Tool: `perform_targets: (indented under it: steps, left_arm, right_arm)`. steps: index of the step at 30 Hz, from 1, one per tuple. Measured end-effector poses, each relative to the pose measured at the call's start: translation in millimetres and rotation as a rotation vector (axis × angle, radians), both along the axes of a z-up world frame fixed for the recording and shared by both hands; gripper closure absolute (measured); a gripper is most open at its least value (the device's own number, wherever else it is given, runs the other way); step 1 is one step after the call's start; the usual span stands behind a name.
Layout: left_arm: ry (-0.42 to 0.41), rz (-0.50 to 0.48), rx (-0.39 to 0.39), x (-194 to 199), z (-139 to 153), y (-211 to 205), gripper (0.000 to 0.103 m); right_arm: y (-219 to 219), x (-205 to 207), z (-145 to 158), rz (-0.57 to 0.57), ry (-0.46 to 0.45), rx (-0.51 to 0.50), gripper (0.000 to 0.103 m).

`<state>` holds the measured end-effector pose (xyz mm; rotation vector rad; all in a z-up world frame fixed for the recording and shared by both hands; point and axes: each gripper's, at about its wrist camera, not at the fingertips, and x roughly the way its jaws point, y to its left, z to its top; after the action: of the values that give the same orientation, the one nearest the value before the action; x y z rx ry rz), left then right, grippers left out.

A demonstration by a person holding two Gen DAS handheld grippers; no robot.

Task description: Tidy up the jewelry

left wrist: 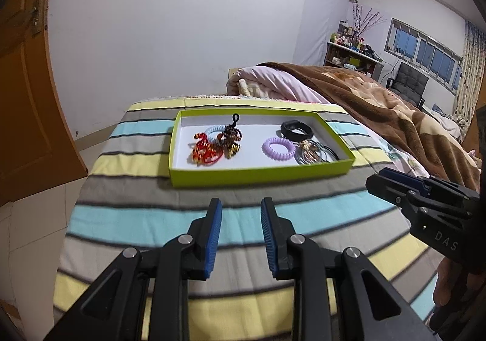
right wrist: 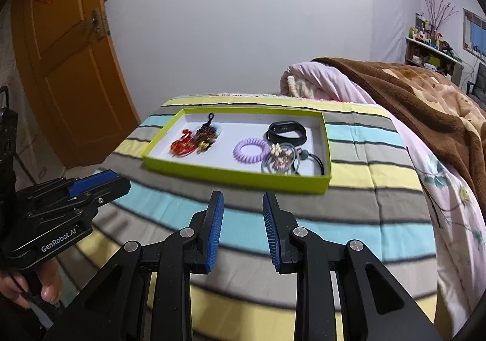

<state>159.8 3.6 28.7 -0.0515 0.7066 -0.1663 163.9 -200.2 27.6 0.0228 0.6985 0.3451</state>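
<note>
Lime-green cardboard forms a shallow tray (left wrist: 258, 178) lying on the striped bedspread (left wrist: 127, 216), holding a purple coil hair tie (left wrist: 278, 149), a black wristband (left wrist: 296, 130) and red beaded pieces (left wrist: 205, 152). Near it, well apart from the tray, the left gripper (left wrist: 240, 219) and right gripper (right wrist: 243, 213) hover with jaws parted and nothing between them. A brown blanket (left wrist: 395, 110) lies to the right.

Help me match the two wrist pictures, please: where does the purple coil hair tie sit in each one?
Left wrist view: purple coil hair tie lies right of centre in the green tray, just below the black wristband.
Right wrist view: it lies mid-tray, left of the pile of thin hair ties.
Shared landmark: the black wristband, behind the hair tie in both.
</note>
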Motion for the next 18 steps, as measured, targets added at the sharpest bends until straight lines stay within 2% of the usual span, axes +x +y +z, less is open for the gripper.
perform_targets:
  steps: [8,18]
  left_arm:
    - [-0.043,0.032,0.019,-40,4,-1,0.075]
    - [-0.026,0.027,0.033,-76,-5,-8,0.075]
  right_arm:
    - [-2,-44,-2,-0.001,-0.019,0.007,0.076]
    - [-7,-84,-10,-0.032,-0.017,-0.006,0.075]
